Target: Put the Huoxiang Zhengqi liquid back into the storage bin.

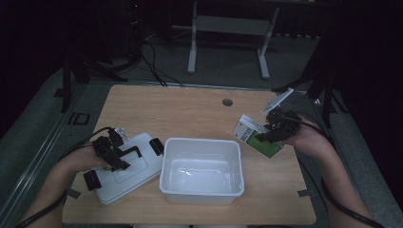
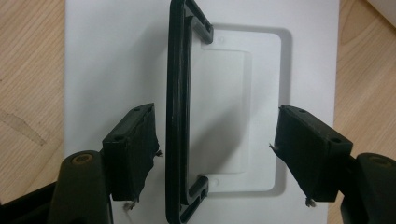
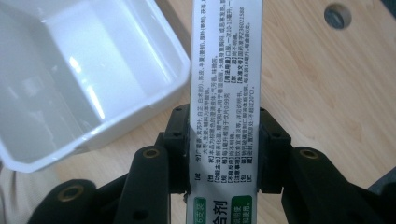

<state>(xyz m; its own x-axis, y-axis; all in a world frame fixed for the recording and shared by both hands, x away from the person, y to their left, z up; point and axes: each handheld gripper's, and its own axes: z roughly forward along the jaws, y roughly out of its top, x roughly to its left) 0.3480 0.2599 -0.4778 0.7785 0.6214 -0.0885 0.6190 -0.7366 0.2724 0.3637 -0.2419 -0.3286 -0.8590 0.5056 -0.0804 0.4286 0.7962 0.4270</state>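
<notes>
- High view: wooden table (image 1: pixel 190 107), dark room, free space along far edge.
- Right gripper (image 1: pixel 268 133) clamped on box (image 1: pixel 254 135), raised beside tub (image 1: pixel 202 168).
- Left gripper (image 1: pixel 114 154) open astride lid (image 1: pixel 130 173) handle (image 2: pixel 177 112).

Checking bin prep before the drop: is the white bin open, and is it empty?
Open and empty. The white bin has no lid on it; its lid lies beside it on the table. The bin's bare floor shows.

The white-and-green carton (image 1: pixel 254 135), printed with small text and a barcode, hangs tilted above the desk's right side, just right of the open white bin (image 1: pixel 202 170). The white lid (image 1: pixel 128 168), black handle (image 2: pixel 176 112) raised, lies flat left of it.
</notes>
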